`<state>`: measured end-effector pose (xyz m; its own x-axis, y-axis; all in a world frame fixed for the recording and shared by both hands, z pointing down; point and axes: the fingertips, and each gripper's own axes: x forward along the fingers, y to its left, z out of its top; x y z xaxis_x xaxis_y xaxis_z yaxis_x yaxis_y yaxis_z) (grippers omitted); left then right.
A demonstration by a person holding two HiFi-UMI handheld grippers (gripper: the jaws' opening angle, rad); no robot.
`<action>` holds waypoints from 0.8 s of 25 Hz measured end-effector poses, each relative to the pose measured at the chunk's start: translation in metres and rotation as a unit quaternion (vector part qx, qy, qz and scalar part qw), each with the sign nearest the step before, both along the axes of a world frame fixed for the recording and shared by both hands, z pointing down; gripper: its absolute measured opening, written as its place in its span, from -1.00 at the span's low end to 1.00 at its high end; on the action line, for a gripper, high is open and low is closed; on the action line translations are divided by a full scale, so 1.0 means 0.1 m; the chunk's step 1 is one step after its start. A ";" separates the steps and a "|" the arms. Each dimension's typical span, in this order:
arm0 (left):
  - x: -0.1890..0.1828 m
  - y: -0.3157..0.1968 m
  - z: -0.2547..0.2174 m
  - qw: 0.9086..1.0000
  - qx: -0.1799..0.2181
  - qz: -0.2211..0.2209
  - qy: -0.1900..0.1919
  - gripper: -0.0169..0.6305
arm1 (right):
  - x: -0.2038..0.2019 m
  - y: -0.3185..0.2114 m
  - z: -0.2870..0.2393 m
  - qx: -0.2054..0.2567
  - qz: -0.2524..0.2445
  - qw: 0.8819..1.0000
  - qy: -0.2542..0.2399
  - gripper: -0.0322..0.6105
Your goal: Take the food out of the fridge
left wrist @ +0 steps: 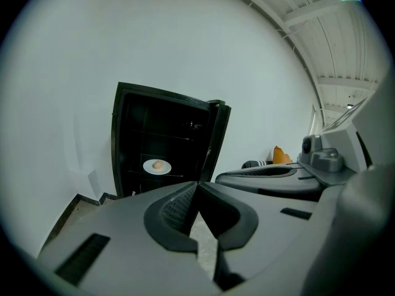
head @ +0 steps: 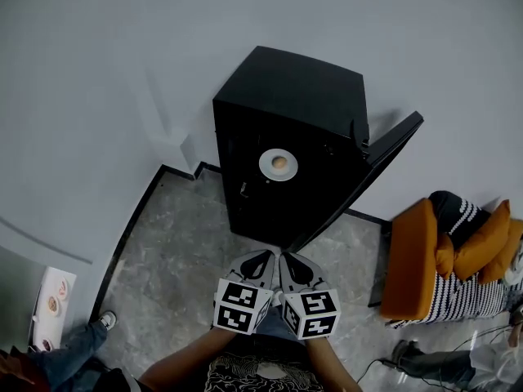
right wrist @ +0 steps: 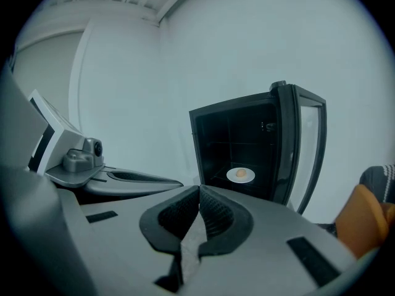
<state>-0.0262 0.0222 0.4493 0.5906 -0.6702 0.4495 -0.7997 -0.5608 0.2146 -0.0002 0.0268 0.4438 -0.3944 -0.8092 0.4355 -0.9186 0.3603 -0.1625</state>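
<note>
Holding left gripper (head: 261,257) back from fridge (head: 286,88), fingers pressed together, empty. Spotting food (head: 279,162) on white plate (head: 265,165) inside, well apart from both grippers. Holding right gripper (head: 287,259) alongside, fingers together too, empty. With door (head: 396,137) open to the right, probably staged for straight reach.

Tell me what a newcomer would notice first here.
The black fridge stands against the pale wall, its door open, with a white plate holding one round piece of food inside. In front, the left hand-held gripper and right hand-held gripper sit side by side, jaws shut and empty.
</note>
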 end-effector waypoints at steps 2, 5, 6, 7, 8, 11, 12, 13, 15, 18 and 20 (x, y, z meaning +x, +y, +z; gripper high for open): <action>0.07 -0.13 0.01 1.000 -0.002 -0.003 -0.003 -0.90 | 0.07 -0.14 0.01 -0.002 -0.004 1.000 -0.003 -0.83; 0.19 -0.35 0.02 1.000 -0.004 -0.009 -0.008 -0.90 | 0.19 -0.36 0.04 -0.006 -0.011 1.000 -0.006 -0.83; 0.23 -0.41 0.03 1.000 -0.005 -0.011 -0.009 -0.90 | 0.23 -0.43 0.05 -0.007 -0.013 1.000 -0.008 -0.83; 0.27 -0.47 0.04 1.000 -0.007 -0.014 -0.010 -0.91 | 0.27 -0.49 0.05 -0.008 -0.015 1.000 -0.009 -0.83; 0.30 -0.53 0.05 1.000 -0.008 -0.016 -0.011 -0.91 | 0.31 -0.54 0.06 -0.009 -0.017 1.000 -0.011 -0.83; 0.42 -0.67 0.06 1.000 -0.014 -0.022 -0.016 -0.91 | 0.44 -0.69 0.06 -0.011 -0.022 1.000 -0.016 -0.83; 0.46 -0.71 0.07 0.999 -0.015 -0.024 -0.016 -0.91 | 0.48 -0.73 0.06 -0.011 -0.024 0.999 -0.019 -0.83; 0.50 -0.75 0.07 0.999 -0.018 -0.027 -0.016 -0.90 | 0.52 -0.78 0.06 -0.010 -0.025 0.999 -0.021 -0.83; 0.57 -0.83 0.09 0.999 -0.024 -0.034 -0.013 -0.91 | 0.59 -0.86 0.06 -0.010 -0.028 0.999 -0.026 -0.83; 0.65 -0.93 0.11 0.998 -0.036 -0.049 0.005 -0.91 | 0.68 -0.95 0.04 -0.007 -0.035 0.999 -0.032 -0.83; 0.67 -0.98 0.13 0.997 -0.047 -0.061 0.027 -0.90 | 0.72 -1.00 0.02 -0.004 -0.040 0.999 -0.034 -0.83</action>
